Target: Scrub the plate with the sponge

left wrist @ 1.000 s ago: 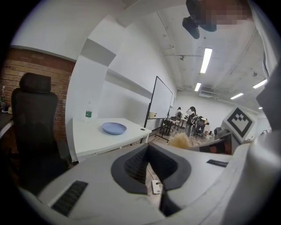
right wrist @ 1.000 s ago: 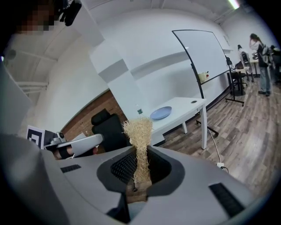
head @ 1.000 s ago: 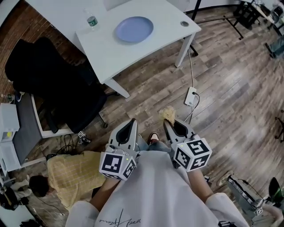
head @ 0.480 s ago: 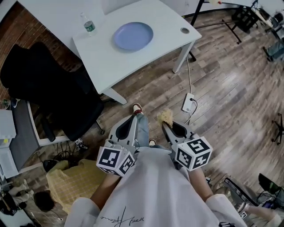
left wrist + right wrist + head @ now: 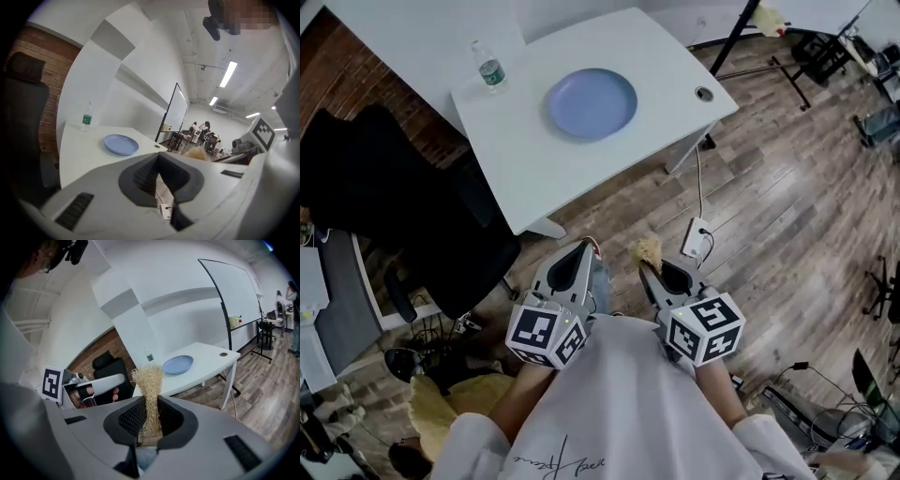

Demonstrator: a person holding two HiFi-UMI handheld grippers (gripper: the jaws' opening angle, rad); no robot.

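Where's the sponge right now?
In the head view the sponge sits low at centre-right, clamped upright in the right tool, over the wood floor and short of the white table that bears the blue plate.

no readable text or labels anywhere

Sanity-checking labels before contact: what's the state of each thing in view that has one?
plate: lying flat on the white table, bare, nothing touching it.
water bottle: upright on the table.
sponge: clamped in the right gripper, sticking out past the jaws, well short of the plate.
right gripper: shut on the sponge.
left gripper: jaws together, nothing between them.
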